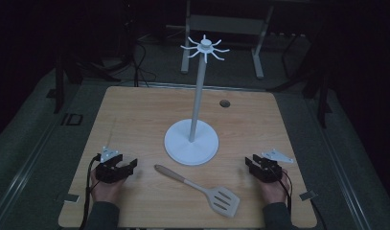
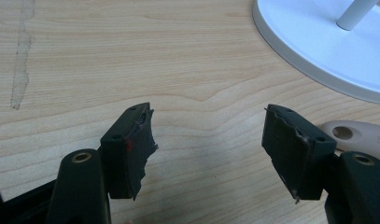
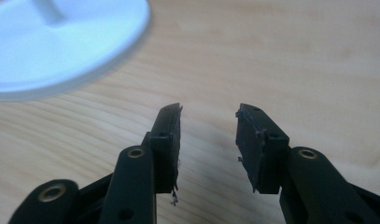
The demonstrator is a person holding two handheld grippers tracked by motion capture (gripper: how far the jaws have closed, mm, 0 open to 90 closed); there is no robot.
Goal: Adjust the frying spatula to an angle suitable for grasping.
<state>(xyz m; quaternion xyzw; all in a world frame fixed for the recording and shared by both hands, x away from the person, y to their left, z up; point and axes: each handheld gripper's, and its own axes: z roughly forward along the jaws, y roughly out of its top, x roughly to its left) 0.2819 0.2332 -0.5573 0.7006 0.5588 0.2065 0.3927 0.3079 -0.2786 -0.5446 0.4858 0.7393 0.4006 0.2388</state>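
A white stand (image 1: 191, 140) with a round base, a tall pole and a crown of hooks (image 1: 205, 48) rises at the table's middle. In front of it a slotted spatula (image 1: 202, 189) with a pale handle lies flat, head toward the near right. My left gripper (image 1: 127, 167) rests at the near left, open and empty; the left gripper view has its jaws (image 2: 208, 123) apart over bare wood, with the spatula's handle end (image 2: 358, 137) just right of them. My right gripper (image 1: 250, 165) sits at the near right, jaws (image 3: 208, 114) open on nothing, the stand's base (image 3: 61, 46) beyond.
The wooden table (image 1: 135, 120) has a small round hole (image 1: 224, 103) at its far right and a pale scuff (image 2: 20, 56) on the left. Dark floor, cables and a metal frame (image 1: 226, 28) lie beyond the far edge.
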